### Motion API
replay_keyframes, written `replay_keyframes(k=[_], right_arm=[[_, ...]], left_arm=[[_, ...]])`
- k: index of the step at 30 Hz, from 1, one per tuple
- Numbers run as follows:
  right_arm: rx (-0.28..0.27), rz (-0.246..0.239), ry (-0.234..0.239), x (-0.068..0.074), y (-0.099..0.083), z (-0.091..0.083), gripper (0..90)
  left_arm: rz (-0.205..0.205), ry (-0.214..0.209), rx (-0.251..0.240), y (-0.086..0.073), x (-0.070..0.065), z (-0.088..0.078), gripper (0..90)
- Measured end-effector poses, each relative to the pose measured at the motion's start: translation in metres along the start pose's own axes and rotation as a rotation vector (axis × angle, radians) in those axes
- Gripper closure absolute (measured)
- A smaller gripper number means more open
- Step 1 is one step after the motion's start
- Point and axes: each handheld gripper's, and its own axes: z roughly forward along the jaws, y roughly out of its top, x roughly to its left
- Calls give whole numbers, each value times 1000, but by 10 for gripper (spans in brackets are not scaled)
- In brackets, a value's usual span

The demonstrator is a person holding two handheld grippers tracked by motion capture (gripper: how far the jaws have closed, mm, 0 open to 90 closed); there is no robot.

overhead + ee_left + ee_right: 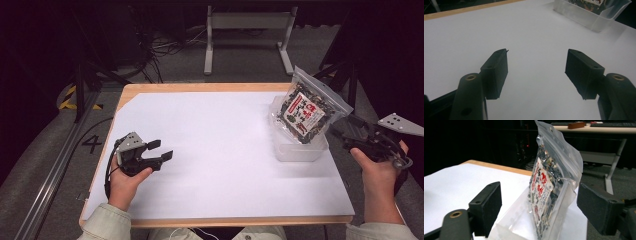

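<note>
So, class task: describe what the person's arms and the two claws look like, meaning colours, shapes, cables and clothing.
Both sleeves are pale beige. The left claw is black, with a grey three-cornered plate on top and a black cable looping beside the hand. The right claw is black too, topped by its own grey plate. Seen close, the pads are flat black blocks on rounded arms with brass-coloured eyelets.

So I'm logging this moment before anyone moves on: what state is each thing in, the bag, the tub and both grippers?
Snack bag: sealed, standing tilted in the tub, top sticking out above the rim, gripped by nothing.
Clear plastic tub: upright near the table's right edge, no lid on, holding the bag.
Left gripper: open, nothing between its jaws, over bare white table.
Right gripper: open, jaws either side of the bag, pads off it.
</note>
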Motion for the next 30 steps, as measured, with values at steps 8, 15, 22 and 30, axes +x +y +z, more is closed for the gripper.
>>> replay_keyframes(k=[8, 15, 22, 30], right_arm=[[-4, -44, 51, 28, 2, -8, 185], [31, -54, 66, 56, -12, -13, 186], [68, -61, 131, 83, -35, -10, 191], [90, -106, 224, 104, -51, 7, 198]], left_arm=[[0, -14, 3, -2, -5, -5, 345], [3, -25, -4, -4, -7, -9, 342], [6, -36, -3, -3, -11, -9, 340], [14, -50, -13, -7, -16, -15, 337]])
